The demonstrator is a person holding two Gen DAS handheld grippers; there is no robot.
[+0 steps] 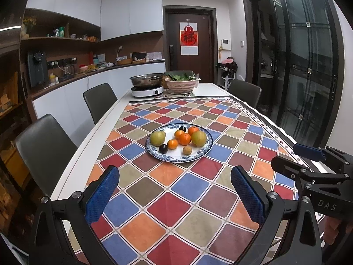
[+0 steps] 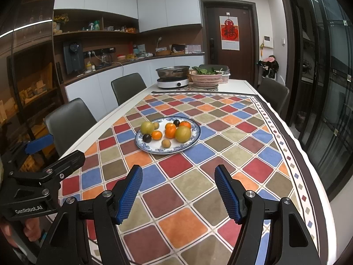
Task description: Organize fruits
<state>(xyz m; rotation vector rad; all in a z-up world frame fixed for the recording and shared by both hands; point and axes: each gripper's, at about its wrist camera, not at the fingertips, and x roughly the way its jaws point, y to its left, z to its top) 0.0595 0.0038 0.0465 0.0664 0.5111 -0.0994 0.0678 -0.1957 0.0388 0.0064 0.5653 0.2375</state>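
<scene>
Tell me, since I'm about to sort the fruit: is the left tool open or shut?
Open. The left tool shows its two blue pads spread wide apart with bare tablecloth between them, holding nothing.

Fruits (image 1: 184,138) lie on a plate (image 1: 154,151) mid-table, with the cooker (image 1: 147,91) and basket (image 1: 182,85) behind

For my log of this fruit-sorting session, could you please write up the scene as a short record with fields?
surface: table with a checked tablecloth
plate: blue-rimmed plate in the middle of the cloth, holding all the fruit
fruit: two green pears, four oranges, two dark plums, small brownish fruit
left gripper: open, empty, short of the plate
right gripper: open, empty, short of the plate
far end: pan on a cooker, basket of greens
</scene>
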